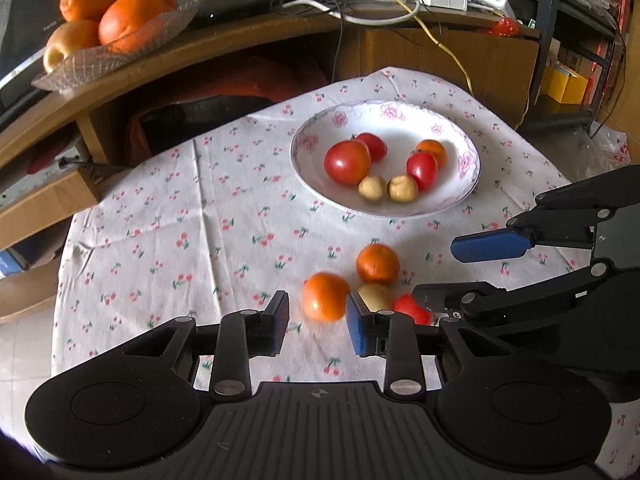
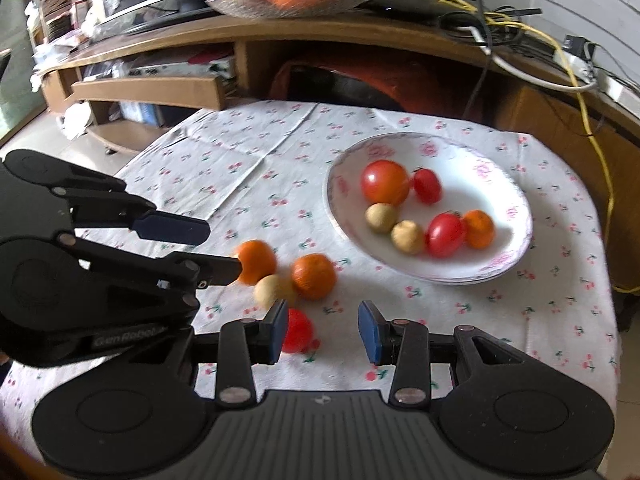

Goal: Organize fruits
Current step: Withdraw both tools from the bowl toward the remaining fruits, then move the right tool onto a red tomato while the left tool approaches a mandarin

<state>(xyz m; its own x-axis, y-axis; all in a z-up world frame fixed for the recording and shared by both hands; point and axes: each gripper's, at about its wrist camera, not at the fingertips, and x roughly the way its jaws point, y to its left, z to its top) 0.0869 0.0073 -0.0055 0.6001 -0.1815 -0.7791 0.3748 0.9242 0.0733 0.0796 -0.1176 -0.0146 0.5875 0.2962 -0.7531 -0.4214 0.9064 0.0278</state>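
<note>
A white flowered plate on the cherry-print cloth holds a big tomato, two small tomatoes, a mandarin and two tan round fruits. On the cloth in front of it lie two mandarins, a tan fruit and a small red tomato. My left gripper is open, and the nearer mandarin sits just ahead of its fingertips, between them. My right gripper is open, and the red tomato is beside its left finger.
A glass dish of oranges and an apple stands on the wooden shelf behind the table. Cables and a power strip lie on that shelf. The cloth's left half is bare. The table edge drops off at the right.
</note>
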